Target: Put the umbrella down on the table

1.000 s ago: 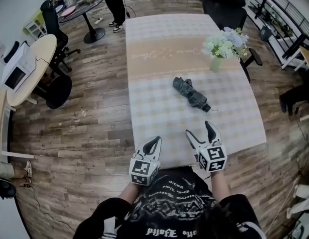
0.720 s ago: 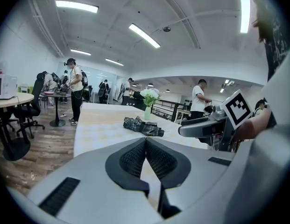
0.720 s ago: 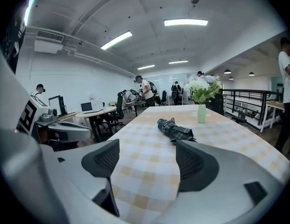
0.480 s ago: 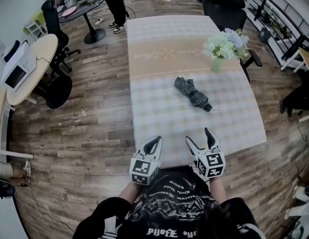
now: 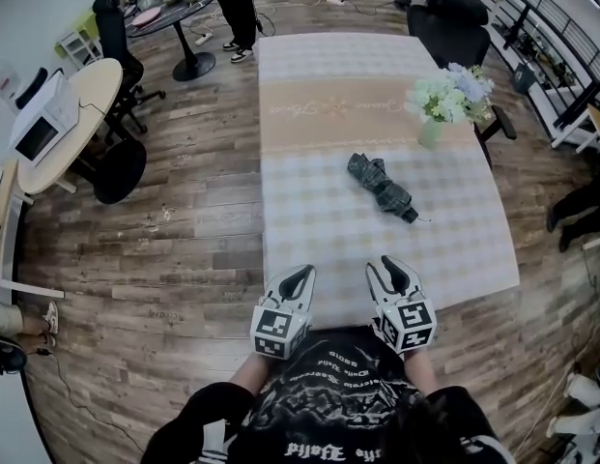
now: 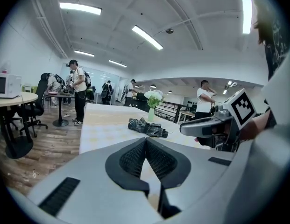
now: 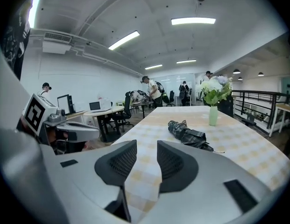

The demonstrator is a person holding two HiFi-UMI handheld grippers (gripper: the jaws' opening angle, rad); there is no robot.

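The folded dark plaid umbrella [image 5: 382,187] lies on its side near the middle of the checked table [image 5: 309,225], with nothing touching it. It also shows in the left gripper view as the umbrella [image 6: 145,127] and in the right gripper view as the umbrella [image 7: 187,134], well ahead of the jaws. My left gripper [image 5: 298,276] hovers at the table's near edge, its jaws shut and empty. My right gripper [image 5: 391,269] is beside it, its jaws closing with a narrow gap and nothing between them.
A vase of white flowers [image 5: 442,100] stands at the table's right side, beyond the umbrella. Round tables [image 5: 63,124] with office chairs [image 5: 121,42] are to the left on the wooden floor. People stand at the far end of the room [image 6: 78,90].
The right gripper's jaws have narrowed from wide apart, and it has drawn back slightly toward the table's near edge. The left gripper and the umbrella have stayed put.
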